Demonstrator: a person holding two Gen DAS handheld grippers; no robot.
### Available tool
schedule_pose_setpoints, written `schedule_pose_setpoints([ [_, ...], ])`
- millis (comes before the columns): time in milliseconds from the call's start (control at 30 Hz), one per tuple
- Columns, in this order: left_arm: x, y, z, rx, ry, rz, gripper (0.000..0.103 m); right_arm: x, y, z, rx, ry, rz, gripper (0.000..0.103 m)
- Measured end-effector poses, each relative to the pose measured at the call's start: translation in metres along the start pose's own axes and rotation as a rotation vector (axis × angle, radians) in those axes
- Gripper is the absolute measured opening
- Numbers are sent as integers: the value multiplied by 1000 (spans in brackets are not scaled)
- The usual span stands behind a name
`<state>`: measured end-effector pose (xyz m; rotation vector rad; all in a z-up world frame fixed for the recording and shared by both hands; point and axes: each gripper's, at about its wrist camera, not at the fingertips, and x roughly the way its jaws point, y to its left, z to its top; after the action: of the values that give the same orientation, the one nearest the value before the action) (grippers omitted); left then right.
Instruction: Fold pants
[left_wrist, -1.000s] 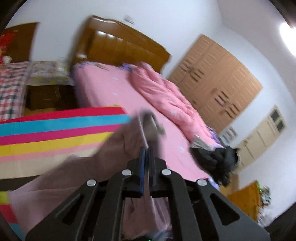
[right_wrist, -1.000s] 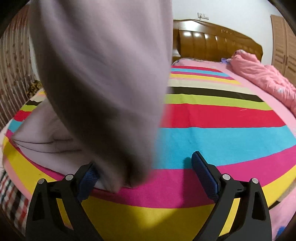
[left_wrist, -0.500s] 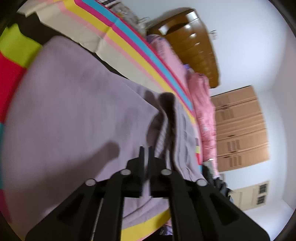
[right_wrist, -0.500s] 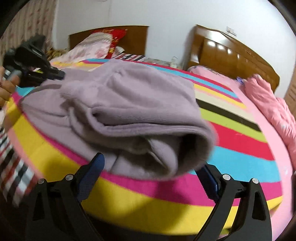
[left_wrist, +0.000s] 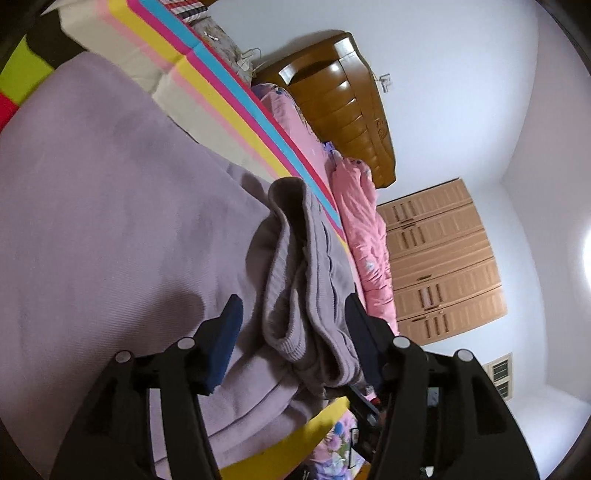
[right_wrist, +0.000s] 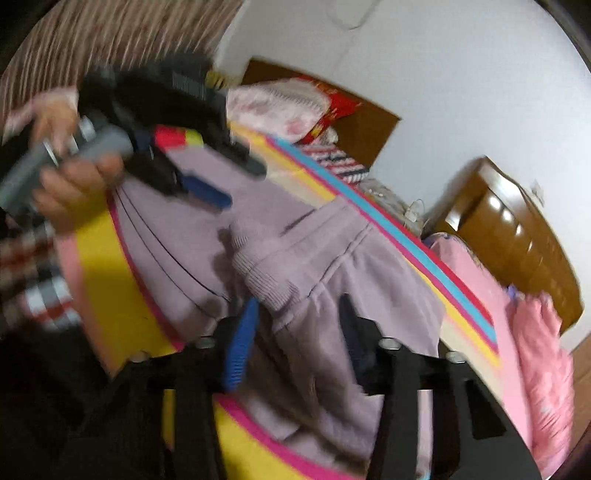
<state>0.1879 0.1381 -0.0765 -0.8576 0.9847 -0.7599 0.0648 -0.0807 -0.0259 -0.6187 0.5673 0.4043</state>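
Observation:
The lilac knit pants (left_wrist: 110, 229) lie folded over on the striped bedspread (left_wrist: 218, 96); their ribbed waistband (left_wrist: 291, 280) bunches up at the near edge. My left gripper (left_wrist: 291, 314) is open, its fingers on either side of that waistband bunch. In the blurred right wrist view the pants (right_wrist: 332, 266) lie across the bed with a ribbed cuff (right_wrist: 266, 280) on top. My right gripper (right_wrist: 299, 332) is open just over the fabric. The left gripper (right_wrist: 207, 184) and the hand holding it show at upper left there.
A pink quilt (left_wrist: 365, 236) lies along the far side of the bed by the wooden headboard (left_wrist: 343, 110). Wardrobe doors (left_wrist: 439, 258) stand behind. A second bed with a plaid cover (right_wrist: 40, 280) is at left.
My left gripper has opened and let go of the waistband, which now rests on the folded pants. My right gripper has swung round over the pile, still open.

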Motion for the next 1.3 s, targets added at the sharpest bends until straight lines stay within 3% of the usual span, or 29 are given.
schedule_pose_setpoints([
  [100,-9,7,-5,7,1,-25,56,-1,0,3,-24,-22,-10,20],
  [167,-11,11,-9,10,-2,-43,55,-16,-19,5,118,-99,-27,19],
  [233,-14,12,-12,10,-13,-67,54,-21,-30,11,216,-122,-21,19],
  [400,-26,20,-20,-7,-52,-121,53,6,-1,23,155,-64,9,19],
  [567,-31,16,-28,27,-68,-122,53,26,27,14,139,-18,-51,25],
  [633,-32,13,-33,77,-75,-111,53,18,29,12,129,-7,-42,38],
  [667,-31,10,-33,94,-79,-108,53,18,28,13,132,9,17,81],
  [700,-31,8,-35,112,-85,-106,53,15,29,10,131,19,77,96],
  [767,-33,7,-37,120,-88,-109,53,6,34,2,95,18,62,91],
  [800,-34,8,-38,117,-89,-113,53,5,34,-1,77,33,58,79],
  [900,-35,9,-38,111,-90,-120,53,7,26,-8,76,48,68,63],
  [1033,-33,8,-35,113,-88,-113,53,10,6,-4,109,48,66,54],
  [1200,-32,7,-32,107,-89,-116,53,26,18,1,9,70,7,53],
  [1233,-30,6,-32,105,-88,-115,53,26,20,1,-4,67,-6,50],
  [1300,-29,5,-30,96,-80,-115,54,23,19,0,11,50,-11,31],
])
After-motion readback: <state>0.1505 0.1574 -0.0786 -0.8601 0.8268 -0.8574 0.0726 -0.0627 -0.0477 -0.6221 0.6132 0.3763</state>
